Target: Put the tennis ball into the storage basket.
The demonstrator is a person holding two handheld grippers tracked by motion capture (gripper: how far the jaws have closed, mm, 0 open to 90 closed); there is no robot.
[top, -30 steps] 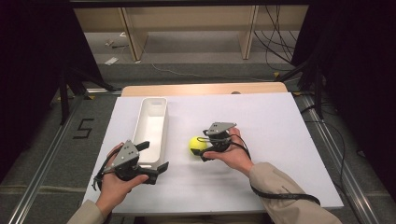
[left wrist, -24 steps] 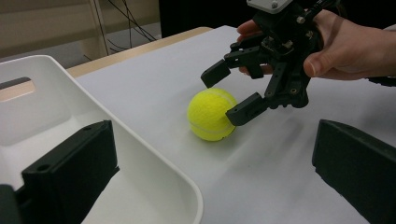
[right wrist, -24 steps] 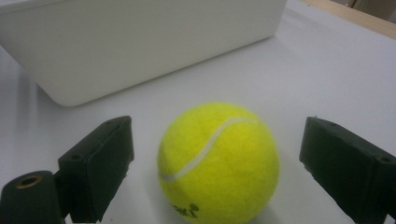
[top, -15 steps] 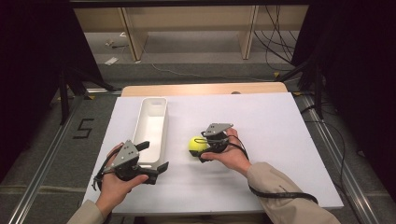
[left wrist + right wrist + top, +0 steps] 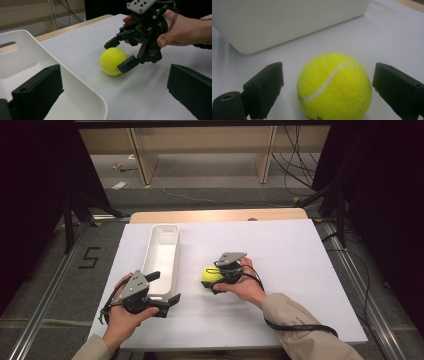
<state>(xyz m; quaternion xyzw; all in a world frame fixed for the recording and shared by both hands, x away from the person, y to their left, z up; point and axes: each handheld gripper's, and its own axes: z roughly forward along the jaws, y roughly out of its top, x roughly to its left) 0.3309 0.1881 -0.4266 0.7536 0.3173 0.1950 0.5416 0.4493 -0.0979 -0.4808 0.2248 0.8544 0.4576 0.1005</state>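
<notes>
White table (image 5: 300,270) in a dark room; both tools gape, right tool (image 5: 214,279) straddling the ball (image 5: 210,276)

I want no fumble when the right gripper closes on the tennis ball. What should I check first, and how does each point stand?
1. Right gripper open, jaws on either side of the tennis ball: ok.
2. Ball centred between the jaws: ok, with gaps on both sides in the right gripper view.
3. Ball resting on the table: ok.
4. Bin beside the ball, nothing seen inside: ok.
5. Left gripper open and away from the ball, by the bin's near end: ok.
6. Jaws low enough on the ball: cannot tell.
</notes>
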